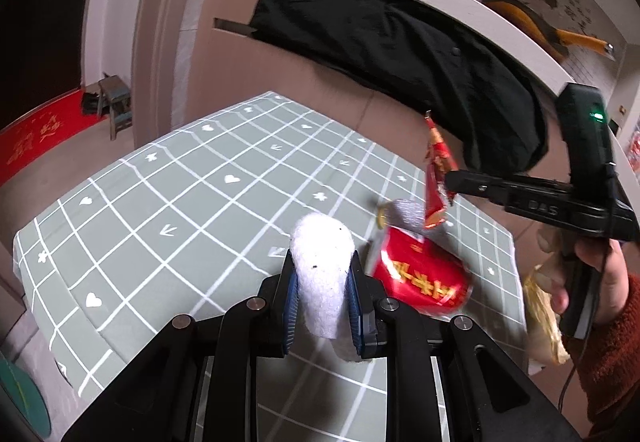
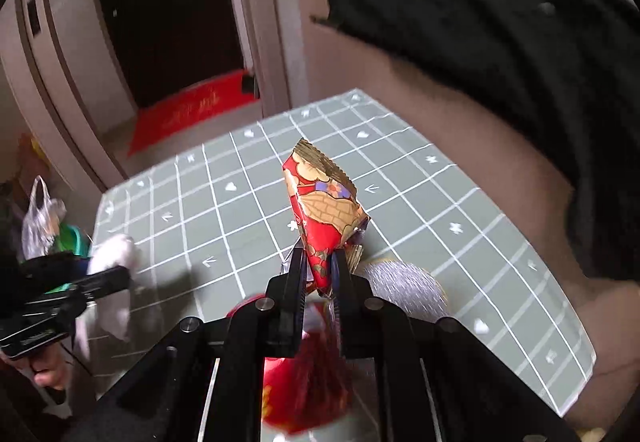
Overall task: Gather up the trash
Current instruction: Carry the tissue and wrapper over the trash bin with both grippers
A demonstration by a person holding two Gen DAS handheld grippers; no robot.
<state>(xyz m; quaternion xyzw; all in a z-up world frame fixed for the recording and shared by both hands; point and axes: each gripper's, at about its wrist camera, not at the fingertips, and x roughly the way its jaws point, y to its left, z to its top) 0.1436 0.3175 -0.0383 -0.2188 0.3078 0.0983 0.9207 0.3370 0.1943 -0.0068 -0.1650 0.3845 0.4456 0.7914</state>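
My left gripper [image 1: 322,278] is shut on a white wad of tissue [image 1: 322,274] and holds it above the grey checked table [image 1: 180,201]. It also shows in the right wrist view [image 2: 116,266], with the tissue [image 2: 114,254] at the table's left edge. My right gripper [image 2: 320,262] is shut on a red and gold snack wrapper [image 2: 324,201] and holds it above the table. In the left wrist view the right gripper [image 1: 450,181] holds the wrapper [image 1: 438,177] at the right. A red can with gold characters [image 1: 420,276] lies on the table under it, silver top [image 1: 404,211] away from me.
A black coat [image 1: 400,49] hangs over the sofa back behind the table. A plastic bag [image 2: 40,217] and a green bin [image 2: 72,238] sit on the floor left of the table. A yellowish bag [image 1: 544,318] hangs at the table's right edge. A red doormat [image 2: 192,109] lies by the door.
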